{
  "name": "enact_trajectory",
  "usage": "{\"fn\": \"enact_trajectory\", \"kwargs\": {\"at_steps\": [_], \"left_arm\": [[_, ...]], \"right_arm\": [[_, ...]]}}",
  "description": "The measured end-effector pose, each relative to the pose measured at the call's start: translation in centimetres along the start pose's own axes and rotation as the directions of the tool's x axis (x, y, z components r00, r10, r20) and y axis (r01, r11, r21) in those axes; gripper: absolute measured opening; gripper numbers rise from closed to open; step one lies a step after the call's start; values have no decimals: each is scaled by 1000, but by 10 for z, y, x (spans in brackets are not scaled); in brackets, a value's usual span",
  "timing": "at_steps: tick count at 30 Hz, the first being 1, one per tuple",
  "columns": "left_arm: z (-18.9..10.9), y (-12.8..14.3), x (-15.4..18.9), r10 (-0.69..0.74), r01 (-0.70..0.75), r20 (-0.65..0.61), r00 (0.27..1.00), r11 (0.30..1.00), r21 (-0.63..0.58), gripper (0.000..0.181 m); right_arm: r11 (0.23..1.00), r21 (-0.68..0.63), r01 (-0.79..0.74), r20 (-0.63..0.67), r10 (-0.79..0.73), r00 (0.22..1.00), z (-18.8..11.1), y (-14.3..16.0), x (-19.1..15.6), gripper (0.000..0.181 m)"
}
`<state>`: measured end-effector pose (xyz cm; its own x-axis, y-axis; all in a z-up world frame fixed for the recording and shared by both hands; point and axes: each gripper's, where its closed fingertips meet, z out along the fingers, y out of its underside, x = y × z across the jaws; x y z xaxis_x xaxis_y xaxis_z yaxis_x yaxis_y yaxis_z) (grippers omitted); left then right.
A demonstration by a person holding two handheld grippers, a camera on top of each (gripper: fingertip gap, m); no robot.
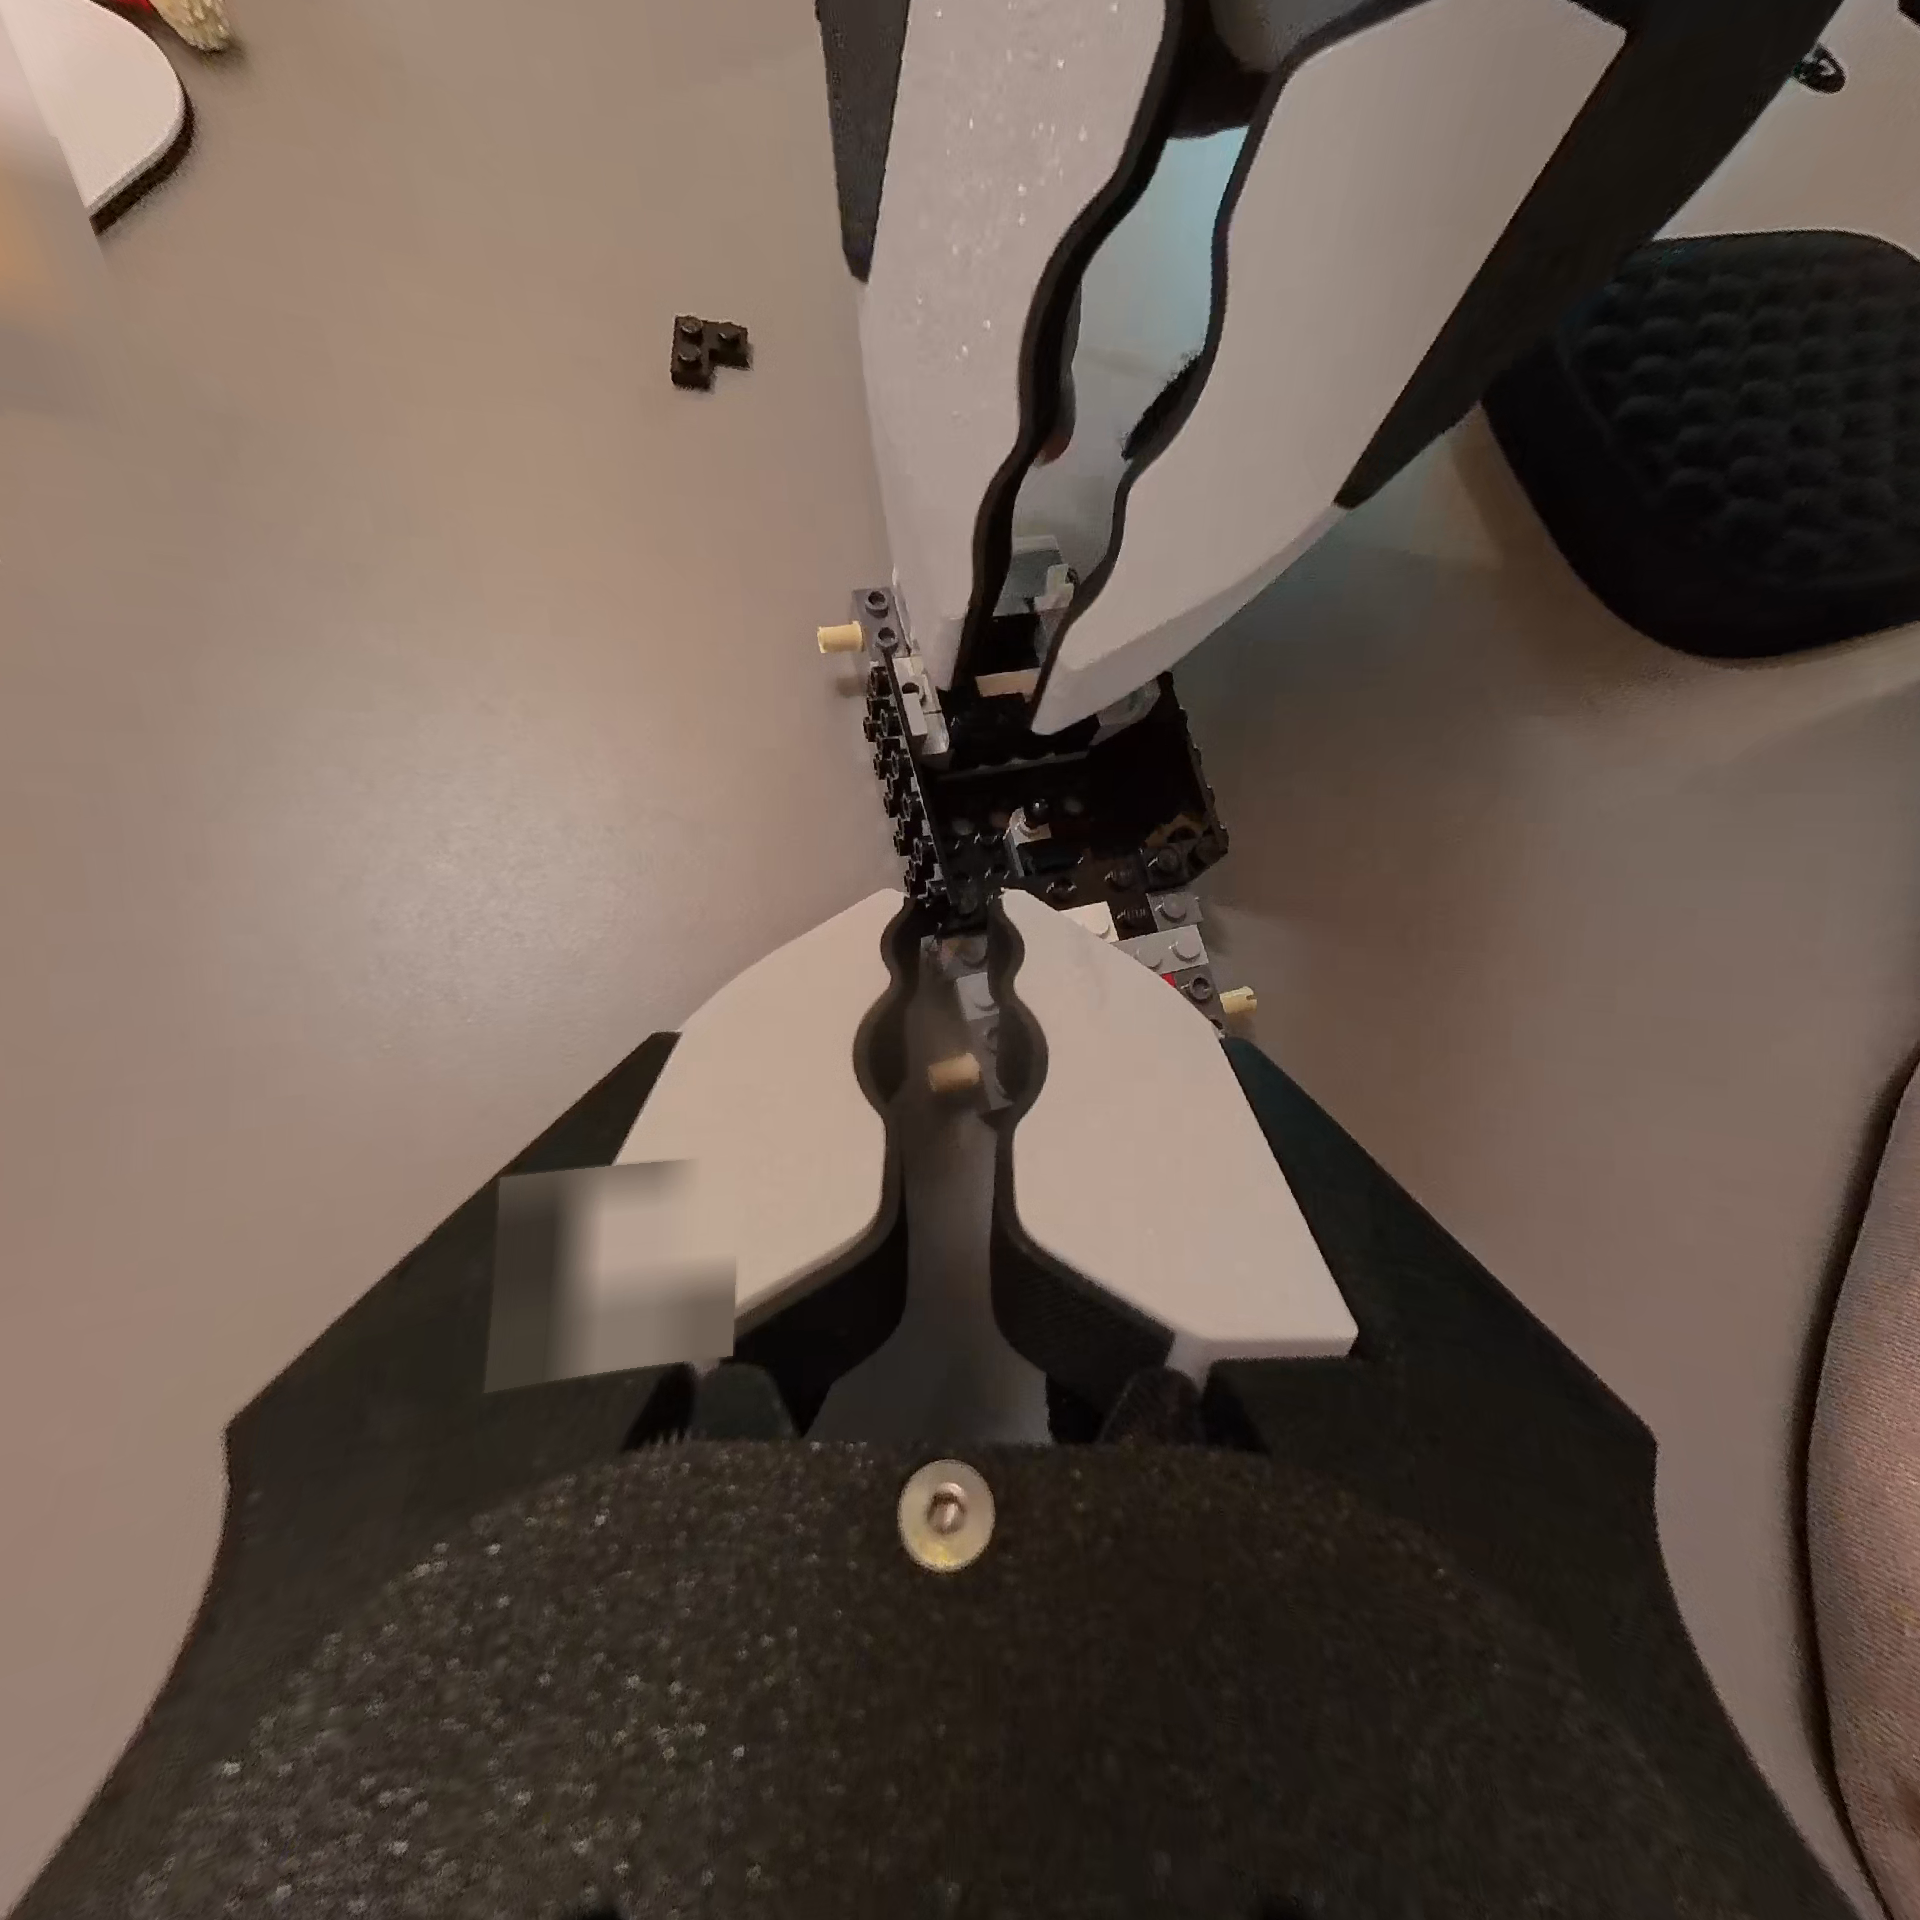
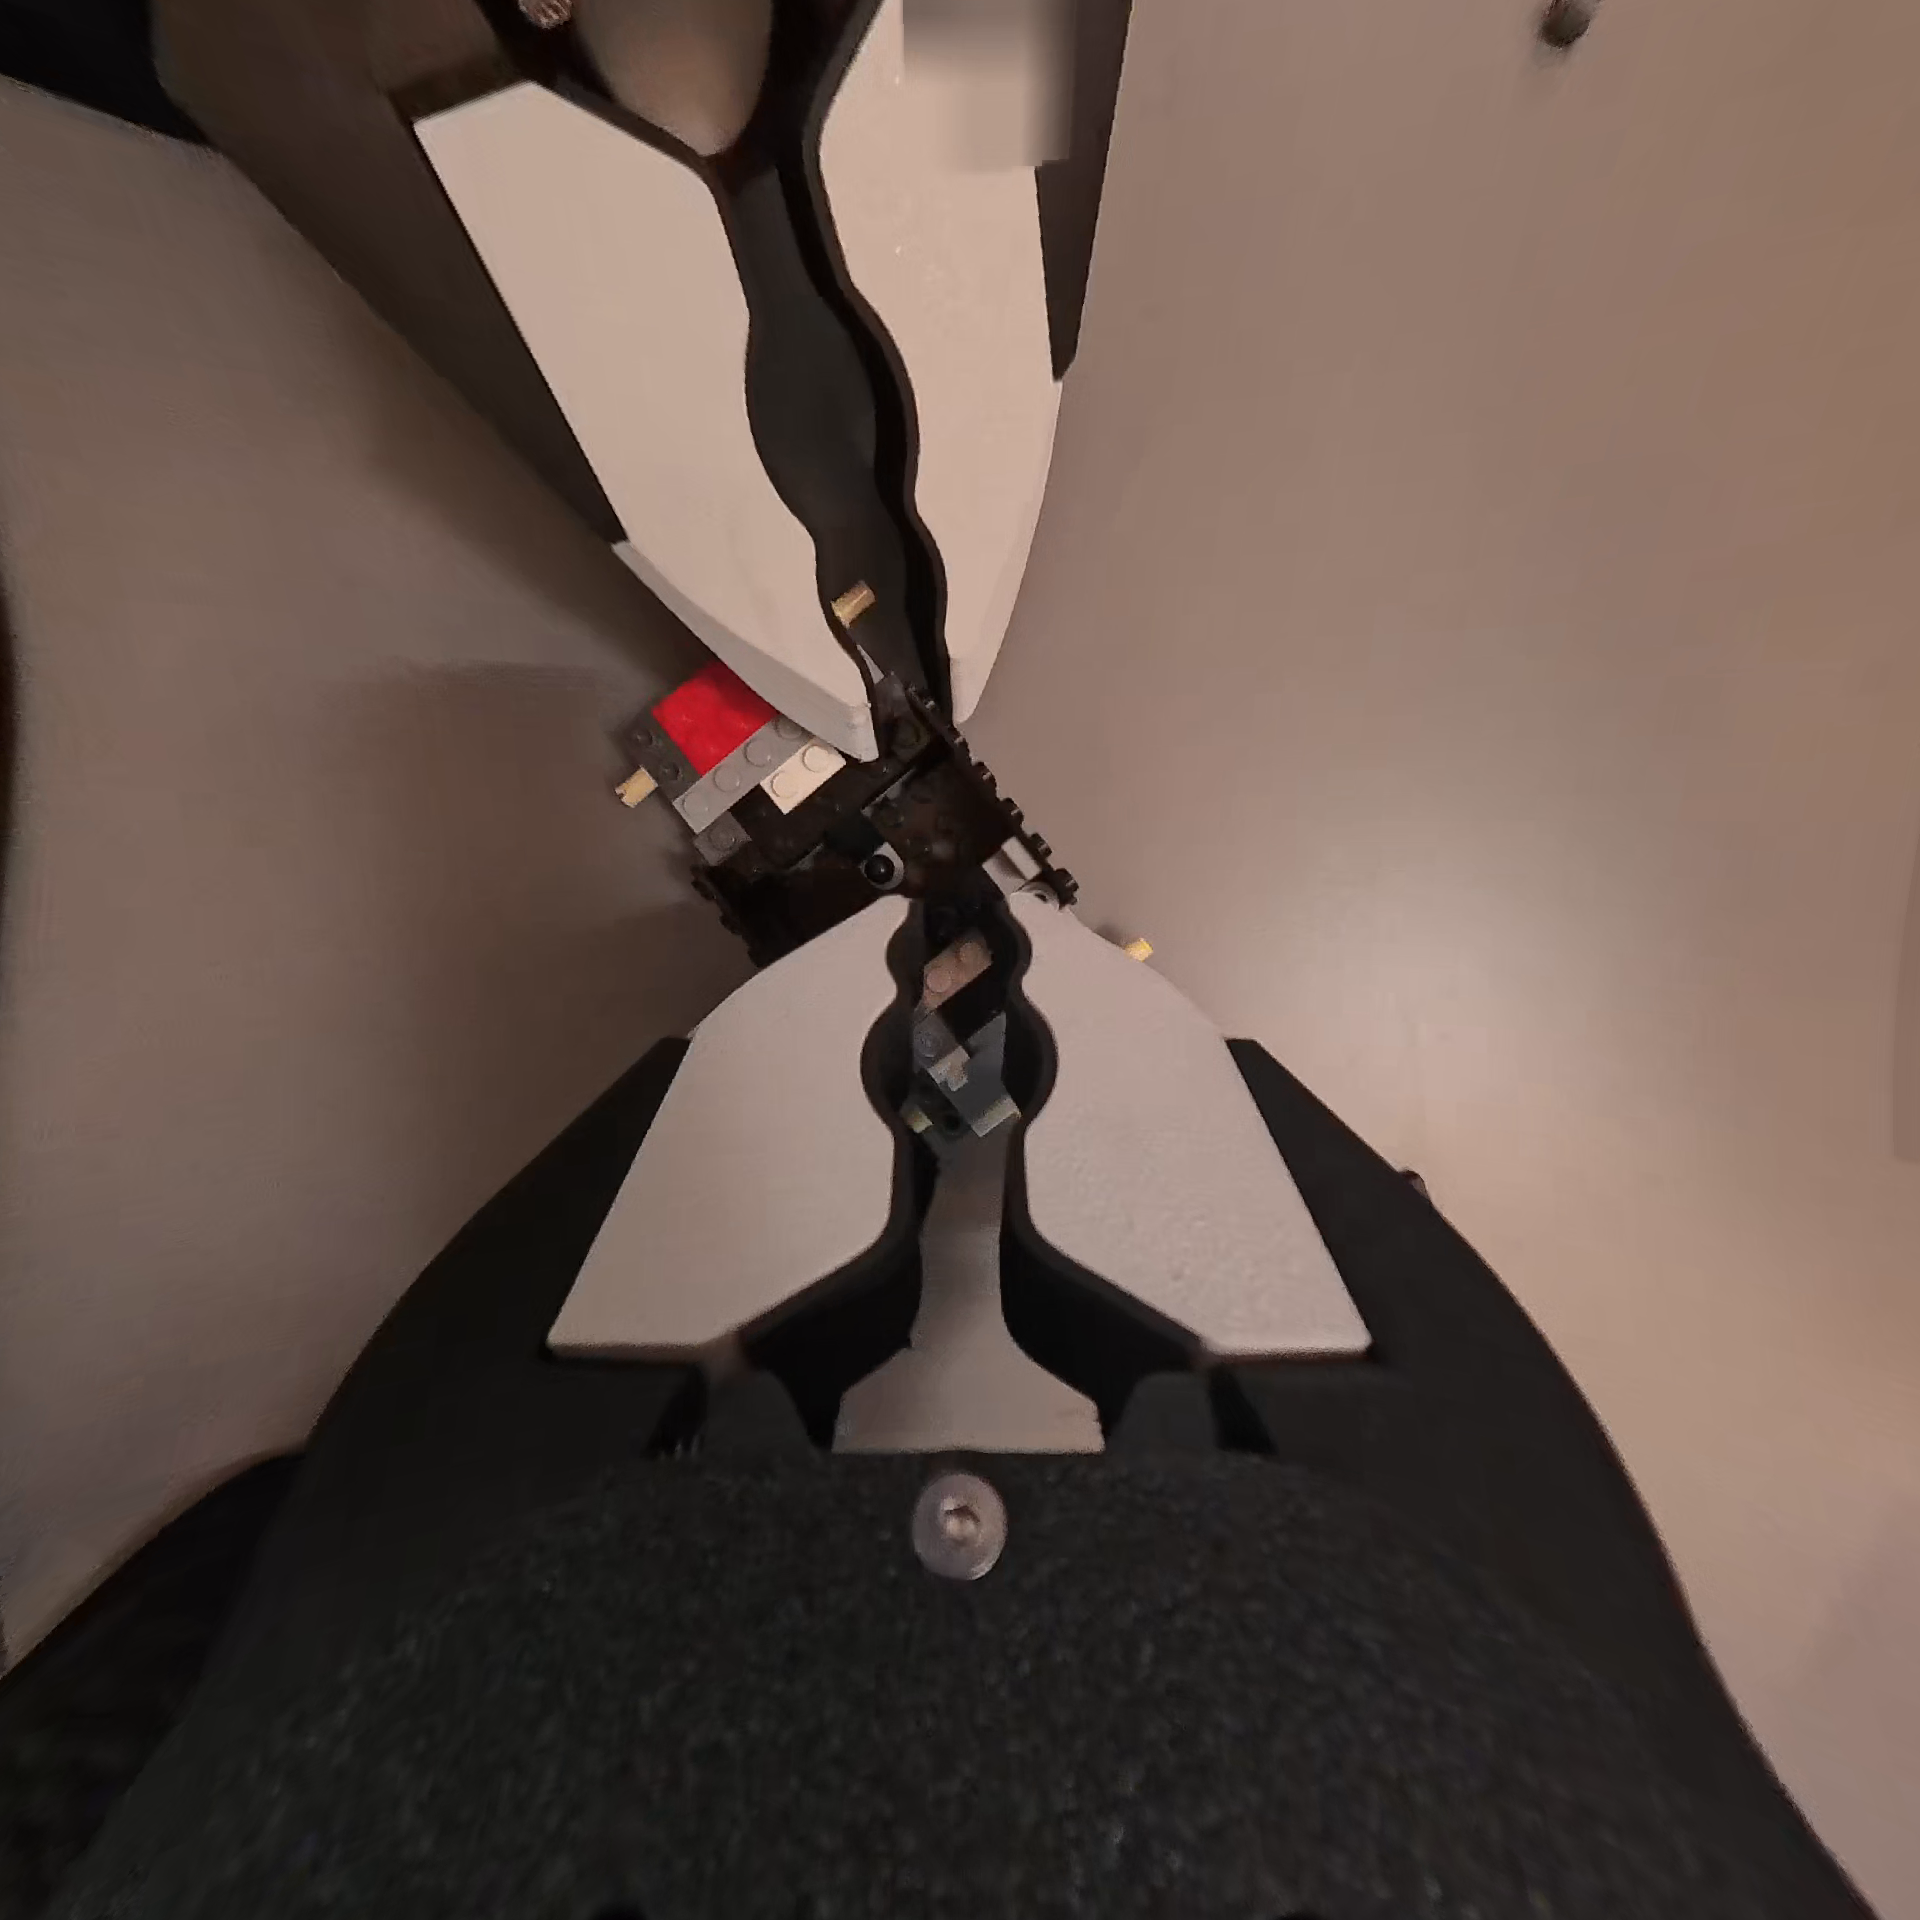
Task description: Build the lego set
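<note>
My left gripper (image 1: 961, 914) is clamped on one end of the lego build (image 1: 1049, 821), fingertips pinching a thin black studded plate edge-on. A grey bit with a tan pin (image 1: 954, 1075) sits back in the gap between the fingers. The right gripper (image 2: 961, 914) is closed on the opposite end, with grey and black pieces wedged between its fingers. So the build hangs between both grippers, above the table (image 1: 416, 727); I can't tell if it touches the surface.

Mid-build: a black frame, grey and white plates, a red tile (image 2: 712, 712) on one corner, and tan pins poking out the sides.

Farther off, a loose black L-shaped plate (image 1: 707, 351) lies on the table well apart from the build, likely a piece yet to go on. A black mesh chair seat (image 1: 1714, 436) is beyond the table edge, and a white pad (image 1: 125, 114) sits at the far left corner.

Handling guess: light, rigid plastic, smooth so it may slip, and the stud joints can pop under twist. The thin plate looks like the weak spot. Better to grip the thick black frame, squeeze flat faces, and avoid levering on the pins.
</note>
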<state>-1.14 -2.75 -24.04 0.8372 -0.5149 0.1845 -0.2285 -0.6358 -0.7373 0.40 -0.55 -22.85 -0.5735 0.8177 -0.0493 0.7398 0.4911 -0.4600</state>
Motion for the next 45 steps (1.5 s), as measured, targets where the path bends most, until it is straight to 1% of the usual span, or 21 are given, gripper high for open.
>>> {"fn": "enact_trajectory", "kwargs": {"at_steps": [3, 7, 8, 11, 18, 22, 26, 31, 34, 35, 37, 39, 41, 43, 44, 45], "left_arm": [[0, 0, 0, 1, -1, 1, 1000, 1000, -2, 12], [0, 0, 0, 3, -3, 2, 1000, 1000, -2, 12], [0, 0, 0, 3, -3, 2, 1000, 1000, -2, 12], [0, 0, 0, 3, -3, 3, 1000, 1000, -3, 12], [0, 1, 0, 4, -4, 4, 1000, 1000, -6, 12], [0, 1, 0, 3, -3, 3, 1000, 1000, -6, 12], [0, 1, 0, 1, -1, 0, 1000, 1000, -6, 11], [0, 1, 0, 1, -1, -1, 1000, 1000, -6, 12], [0, 0, 0, 1, -1, -4, 1000, 1000, -3, 11], [0, 0, 0, 2, -2, -6, 1000, 1000, -2, 12], [-1, 0, 1, 10, -10, -12, 1000, 1000, -1, 12], [-1, 1, 1, 13, -13, -17, 1000, 1000, -3, 11], [-1, 1, 0, 14, -14, -16, 1000, 1000, -3, 12], [-1, 0, -1, 12, -13, -13, 1000, 1000, -3, 12], [-2, 0, -2, 20, -20, -12, 1000, 1000, -3, 12], [-3, 0, -2, 36, -36, -12, 999, 999, 1, 16]], "right_arm": [[999, -42, 28, -27, -29, 999, 1, 0, 2, 7], [994, -97, 51, -33, -55, 998, 0, 2, 1, 4], [993, -106, 55, -26, -58, 998, 1, 2, 0, 0], [989, -131, 73, -36, -78, 996, 1, 2, 0, 1], [986, -160, 57, 21, -55, 998, 2, 3, -2, 1], [986, -165, 38, 78, -26, 997, 2, 3, -2, 0], [983, -176, 53, 102, -36, 994, 3, 3, -3, 0], [984, -171, 55, 100, -39, 994, 3, 3, -3, 0], [988, -149, 29, 45, -22, 999, 0, 3, 0, 3], [993, -116, 6, 30, -3, 1000, -3, 3, 2, 10], [994, 64, -88, 11, 87, 996, -20, -9, 5, 13], [953, 267, -144, -46, 162, 986, -41, -15, 13, 14], [892, 418, -172, -94, 231, 968, -54, -8, 14, 23], [850, 491, -191, -138, 293, 946, -57, 7, 9, 34], [830, 523, -194, -157, 318, 935, -56, 14, 6, 36], [807, 559, -193, -171, 339, 925, -55, 18, 3, 36]]}}
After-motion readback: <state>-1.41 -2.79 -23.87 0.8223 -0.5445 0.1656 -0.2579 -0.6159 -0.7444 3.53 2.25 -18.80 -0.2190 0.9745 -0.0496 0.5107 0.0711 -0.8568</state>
